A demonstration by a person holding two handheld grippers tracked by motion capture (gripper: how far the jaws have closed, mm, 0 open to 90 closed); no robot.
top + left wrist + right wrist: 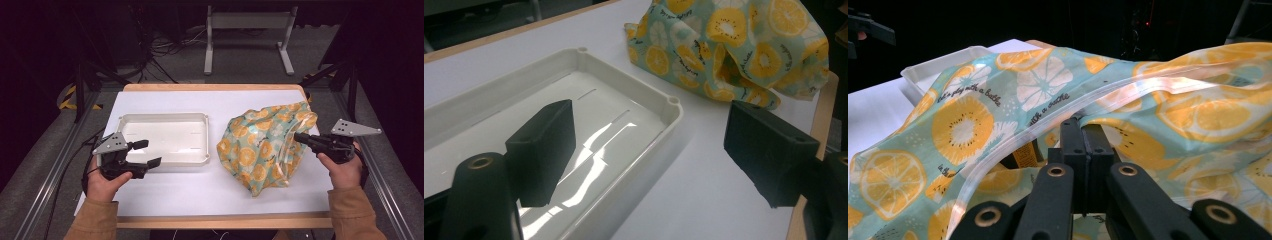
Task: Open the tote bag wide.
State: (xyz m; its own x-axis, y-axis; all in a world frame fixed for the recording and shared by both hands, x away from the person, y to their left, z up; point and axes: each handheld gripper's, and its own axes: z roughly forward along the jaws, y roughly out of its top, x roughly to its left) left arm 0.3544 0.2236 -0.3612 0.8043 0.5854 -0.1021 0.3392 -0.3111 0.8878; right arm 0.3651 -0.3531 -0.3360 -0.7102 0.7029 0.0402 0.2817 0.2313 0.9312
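High view: left gripper [148, 153] spread wide at near-left corner of white tray [165, 119]; right gripper [297, 136] pinching rim of lemon-print bag [255, 147], right of tray.
Left gripper view: jaws apart over tray rim, nothing between.
Right gripper view: jaws pressed together on bag's zip edge.

The lemon-print bag [1013, 100] carries small dark script between the fruit slices. In the right gripper view, one line at about ten o'clock from the picture's centre seems to read "let's play with a bottle"; the same wording repeats near the centre, along the clear zip edge. Other lines are too small to read.
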